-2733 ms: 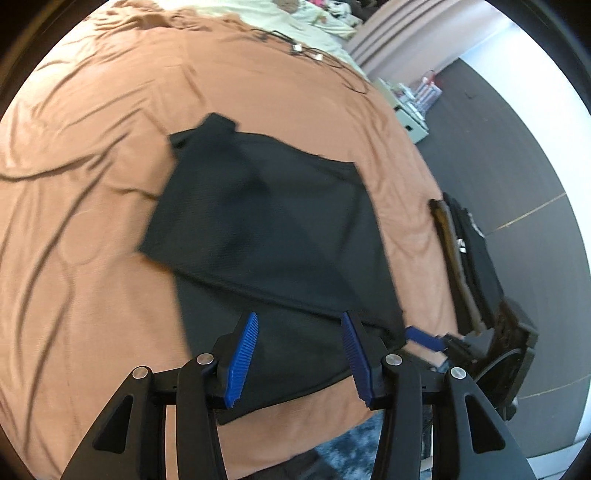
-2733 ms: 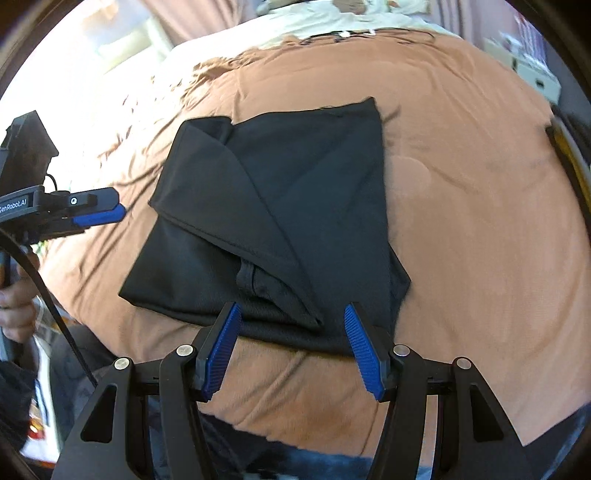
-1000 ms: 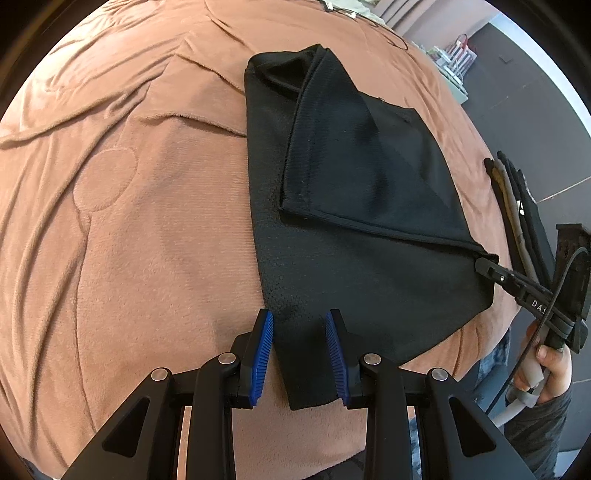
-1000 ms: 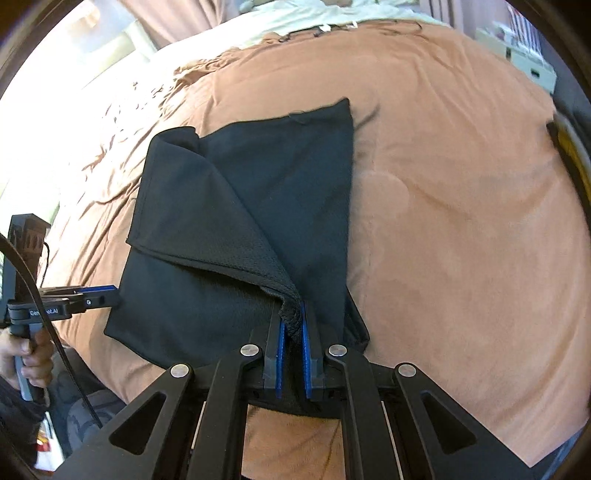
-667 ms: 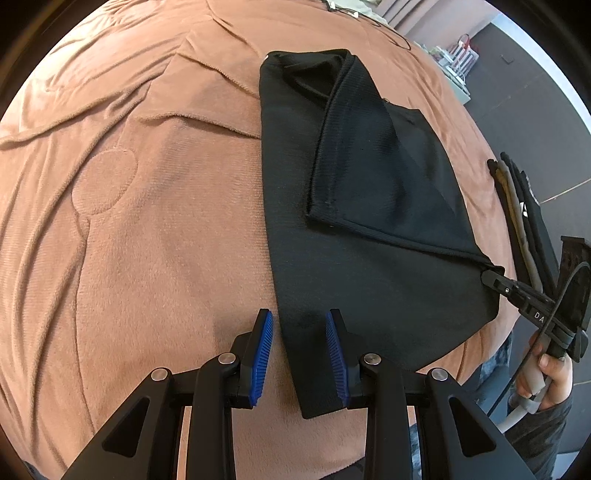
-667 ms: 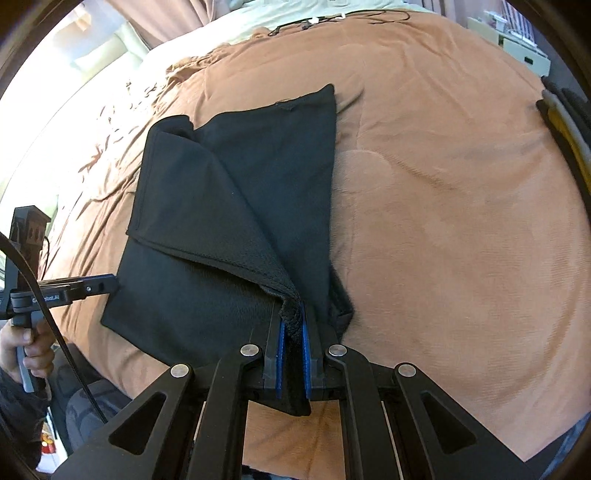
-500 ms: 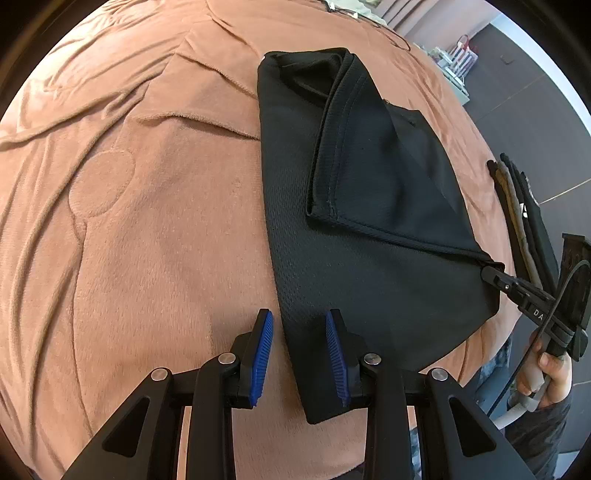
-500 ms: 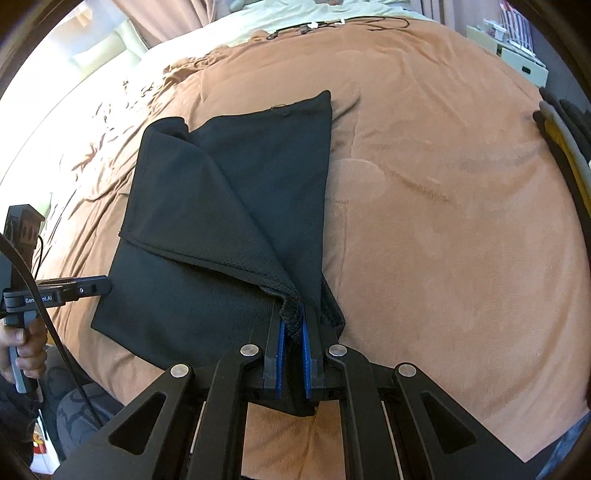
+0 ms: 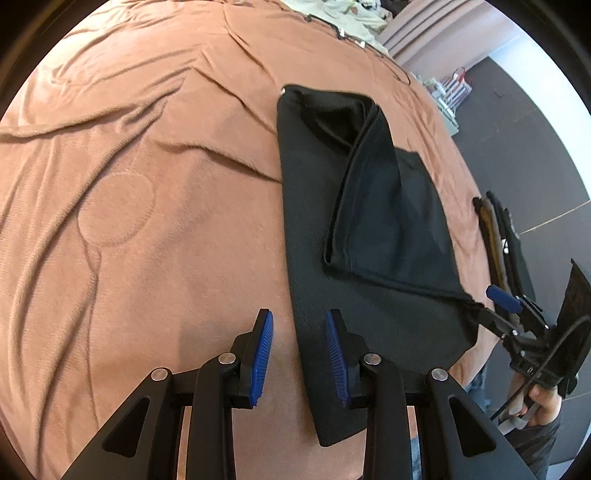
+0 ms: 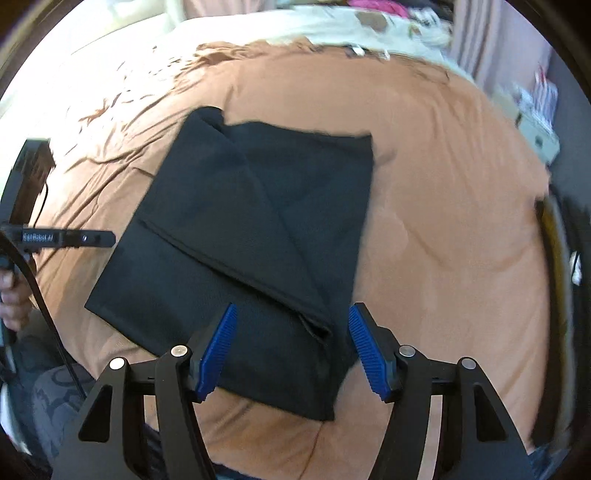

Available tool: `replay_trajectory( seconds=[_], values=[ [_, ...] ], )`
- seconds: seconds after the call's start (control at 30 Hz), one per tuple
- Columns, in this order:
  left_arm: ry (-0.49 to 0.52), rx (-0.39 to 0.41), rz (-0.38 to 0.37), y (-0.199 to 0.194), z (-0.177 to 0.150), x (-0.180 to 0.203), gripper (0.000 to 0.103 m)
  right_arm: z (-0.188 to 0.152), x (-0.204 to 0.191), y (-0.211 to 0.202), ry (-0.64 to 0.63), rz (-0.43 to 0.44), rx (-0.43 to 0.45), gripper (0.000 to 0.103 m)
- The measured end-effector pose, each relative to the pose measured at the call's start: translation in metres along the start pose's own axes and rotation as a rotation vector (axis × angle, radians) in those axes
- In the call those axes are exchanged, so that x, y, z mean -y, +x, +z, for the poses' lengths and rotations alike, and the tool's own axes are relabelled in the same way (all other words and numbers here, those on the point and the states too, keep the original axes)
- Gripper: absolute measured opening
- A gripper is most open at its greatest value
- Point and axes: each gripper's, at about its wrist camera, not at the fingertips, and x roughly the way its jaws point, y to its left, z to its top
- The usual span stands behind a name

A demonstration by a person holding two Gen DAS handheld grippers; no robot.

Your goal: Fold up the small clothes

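- At 6 o'clock in the left wrist view: left gripper, blue pads parted, nothing between them. It sits over the near left edge of the black garment; whether the pads touch the cloth, can't tell.
- At 6 o'clock in the right wrist view: right gripper, jaws spread wide, released, above the garment's near right corner. The folded flap's corner lies just ahead, between the pads.
- Garment: centre of the brown bedspread, partly folded. One flap is laid diagonally across the lower layer, its hem running from about 9 o'clock down to 5 o'clock in the right wrist view.
- In the left wrist view the flap's corner ends at 3 o'clock, right by the right gripper's tips; a hand holds that tool's handle at 4 o'clock.
- In the right wrist view the left gripper comes in at 9 o'clock, beside the garment's left edge.
- Stack of dark clothes at 3 o'clock off the bed edge, apart from the garment.
- Far: pale bedding at 12 o'clock, blurred.
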Motion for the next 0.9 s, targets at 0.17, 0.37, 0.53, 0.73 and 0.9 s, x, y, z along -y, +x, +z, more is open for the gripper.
replay_trajectory(
  seconds=[0.17, 0.37, 0.53, 0.73, 0.9],
  values=[
    [-0.003, 0.013, -0.017, -0.014, 0.002, -0.009, 0.032, 0.015, -0.039, 0.009, -0.115, 0.019, 0.016, 0.061],
    [-0.019, 0.027, -0.018, -0.026, 0.007, -0.022, 0.032, 0.027, -0.071, 0.031, -0.223, 0.086, 0.001, 0.054],
    [-0.039, 0.033, -0.015, -0.033, 0.007, -0.036, 0.032, 0.039, -0.086, 0.057, -0.296, 0.095, -0.036, 0.041],
    [-0.054, 0.036, 0.006, -0.04, 0.008, -0.05, 0.032, 0.052, -0.102, 0.087, -0.335, 0.102, -0.051, 0.041],
    [-0.056, 0.03, 0.018, -0.042, 0.011, -0.052, 0.032, 0.054, -0.107, 0.109, -0.357, 0.095, -0.06, 0.018]
  ],
)
